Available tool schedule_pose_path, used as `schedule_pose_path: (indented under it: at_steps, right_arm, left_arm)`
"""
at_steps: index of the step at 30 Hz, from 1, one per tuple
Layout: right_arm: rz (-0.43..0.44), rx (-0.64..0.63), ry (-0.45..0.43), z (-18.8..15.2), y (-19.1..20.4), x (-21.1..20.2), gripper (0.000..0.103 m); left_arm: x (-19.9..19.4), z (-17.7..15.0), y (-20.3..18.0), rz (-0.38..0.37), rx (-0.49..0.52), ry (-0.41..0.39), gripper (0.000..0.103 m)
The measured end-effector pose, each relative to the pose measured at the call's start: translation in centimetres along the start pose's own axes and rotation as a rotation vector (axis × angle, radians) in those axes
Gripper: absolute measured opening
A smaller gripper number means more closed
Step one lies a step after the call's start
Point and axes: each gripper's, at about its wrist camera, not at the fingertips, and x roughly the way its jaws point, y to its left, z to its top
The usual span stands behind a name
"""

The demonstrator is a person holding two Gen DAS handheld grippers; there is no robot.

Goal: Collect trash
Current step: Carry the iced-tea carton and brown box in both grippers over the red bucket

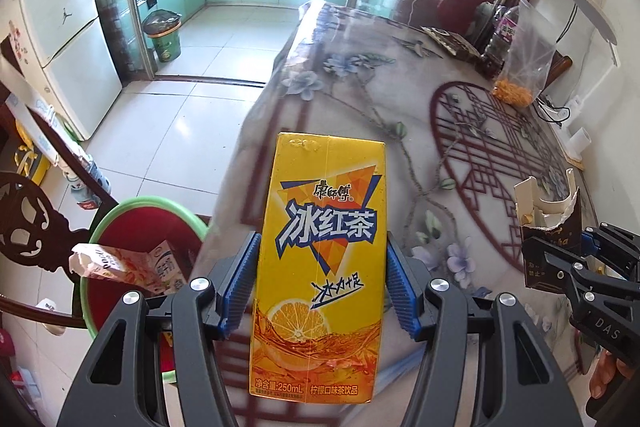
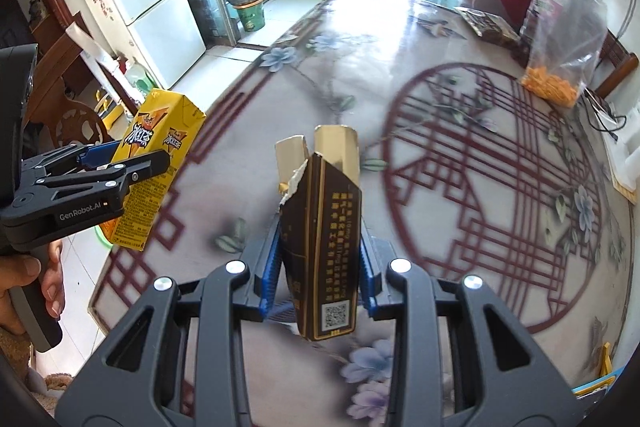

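I have the left gripper (image 1: 320,283) clamped on the yellow tea carton (image 1: 320,259): blue pads (image 1: 240,287) press its two narrow sides around mid-height, carton upright, its top past the fingertips. The right gripper (image 2: 318,269) is clamped on the torn dark cigarette box (image 2: 324,239), pads on both sides of its lower half, ripped flap end up. Landmark is the floral table (image 1: 400,99): both items are lifted over its near edge, carton at the left edge, box further right. Left of the table and below it, a green basin (image 1: 120,215) already holds a pink carton (image 1: 128,267). On the table's far right stands a clear bag of orange snacks (image 2: 560,51).
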Motion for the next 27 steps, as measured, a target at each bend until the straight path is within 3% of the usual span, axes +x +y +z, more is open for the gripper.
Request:
schedule_pose_path:
  at_steps: [15, 27]
  right_arm:
    - [0.01, -0.064, -0.009, 2.1, 11.4, 1.2, 0.032]
    - [0.03, -0.136, -0.006, 4.2, 17.3, 2.7, 0.032]
  left_arm:
    - [-2.3, -0.9, 11.4, 0.015, -0.044, -0.009, 0.057]
    - [-1.7, -1.3, 16.9, 0.036, -0.101, 0.003, 0.057]
